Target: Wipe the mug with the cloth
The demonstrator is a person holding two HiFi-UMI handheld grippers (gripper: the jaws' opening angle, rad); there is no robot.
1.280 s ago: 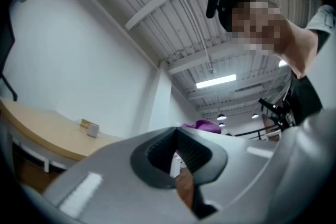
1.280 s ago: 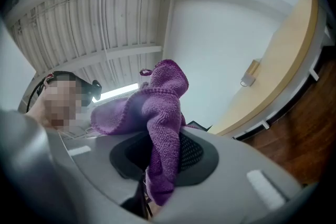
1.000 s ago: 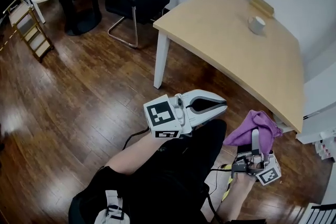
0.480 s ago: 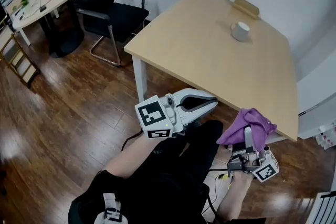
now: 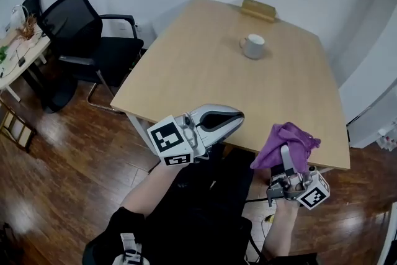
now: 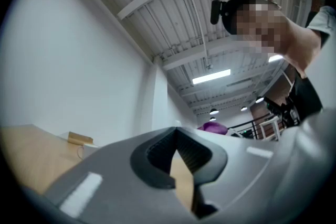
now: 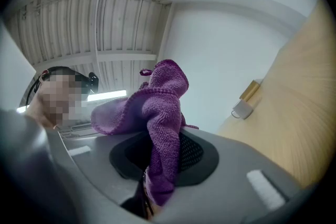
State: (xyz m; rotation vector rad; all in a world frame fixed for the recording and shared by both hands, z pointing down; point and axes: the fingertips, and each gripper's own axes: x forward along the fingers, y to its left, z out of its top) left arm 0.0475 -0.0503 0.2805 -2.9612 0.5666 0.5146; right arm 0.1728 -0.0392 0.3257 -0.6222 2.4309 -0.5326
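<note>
Near the top middle of the head view, the white mug (image 5: 253,45) sits upright on the table (image 5: 186,71), well apart from both grippers; wiping has not begun; the right gripper (image 5: 285,152) is clamped on the purple cloth (image 5: 291,138); the left gripper (image 5: 236,118) is closed, empty; next, both must likely reach the mug

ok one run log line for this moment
stage: wipe not started | left gripper: shut, empty | right gripper: shut on cloth | mug: on table, untouched
</note>
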